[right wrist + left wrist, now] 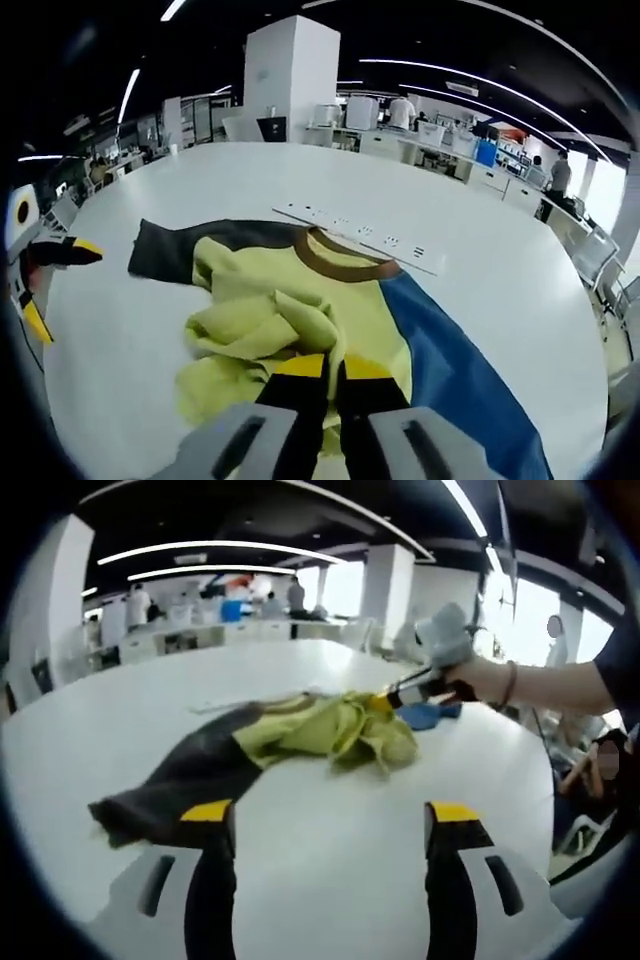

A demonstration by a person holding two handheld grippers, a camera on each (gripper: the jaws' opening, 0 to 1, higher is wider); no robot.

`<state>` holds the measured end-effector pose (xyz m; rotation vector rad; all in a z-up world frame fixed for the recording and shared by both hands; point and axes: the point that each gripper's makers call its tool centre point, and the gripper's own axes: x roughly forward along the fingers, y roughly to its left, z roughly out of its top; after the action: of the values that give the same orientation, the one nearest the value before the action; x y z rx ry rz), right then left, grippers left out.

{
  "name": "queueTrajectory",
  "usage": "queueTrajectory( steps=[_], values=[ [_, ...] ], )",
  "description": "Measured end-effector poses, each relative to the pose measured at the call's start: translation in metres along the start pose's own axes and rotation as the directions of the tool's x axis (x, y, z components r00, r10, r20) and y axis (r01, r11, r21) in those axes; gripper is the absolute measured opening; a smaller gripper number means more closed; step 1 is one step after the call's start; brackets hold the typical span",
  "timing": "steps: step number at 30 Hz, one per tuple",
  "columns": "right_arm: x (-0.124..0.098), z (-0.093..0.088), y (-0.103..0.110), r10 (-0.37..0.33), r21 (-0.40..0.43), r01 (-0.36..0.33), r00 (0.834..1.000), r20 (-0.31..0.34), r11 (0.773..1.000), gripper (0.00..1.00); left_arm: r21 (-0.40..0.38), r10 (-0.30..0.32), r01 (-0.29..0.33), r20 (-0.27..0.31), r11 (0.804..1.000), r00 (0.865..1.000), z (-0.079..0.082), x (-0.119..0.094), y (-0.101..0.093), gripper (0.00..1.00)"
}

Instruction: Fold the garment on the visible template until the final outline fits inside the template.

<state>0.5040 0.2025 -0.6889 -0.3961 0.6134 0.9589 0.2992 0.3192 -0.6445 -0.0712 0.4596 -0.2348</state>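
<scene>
The shirt (300, 300) lies bunched up on the white worktop (480, 270). It looks soft, light and floppy, so edges and corners are the best spots to grab. The right gripper (333, 368) pinches its yellow cloth. The left gripper (330, 815) is wide open, holding nothing.

L claw (335, 825) hovers, jaws spread wide apart. R claw (333, 372) low, jaws pinched together on yellow garment (290, 320); bare forearm w/ bracelet reaching in behind it.

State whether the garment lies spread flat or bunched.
Bunched: the garment's yellow middle is heaped in folds where the right gripper pinches it.
</scene>
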Motion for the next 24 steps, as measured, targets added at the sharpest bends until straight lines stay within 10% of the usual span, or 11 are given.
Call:
queueTrajectory(
  steps=[7,16,24],
  values=[
    [0.001,-0.004,-0.003,0.003,0.088,-0.002,1.000,-0.009,0.996,0.02,-0.005,0.000,0.000,-0.002,1.000,1.000,-0.001,-0.003,0.001,0.72],
    [-0.024,0.002,-0.006,-0.042,0.189,0.038,0.999,0.013,0.981,0.38,-0.006,0.002,-0.002,0.024,1.000,1.000,0.010,-0.003,0.003,0.72],
    [-0.049,0.004,0.008,-0.035,0.256,0.023,0.998,0.046,0.966,0.44,-0.032,-0.014,0.016,0.052,0.999,0.999,0.020,0.003,0.002,0.70]
  ],
)
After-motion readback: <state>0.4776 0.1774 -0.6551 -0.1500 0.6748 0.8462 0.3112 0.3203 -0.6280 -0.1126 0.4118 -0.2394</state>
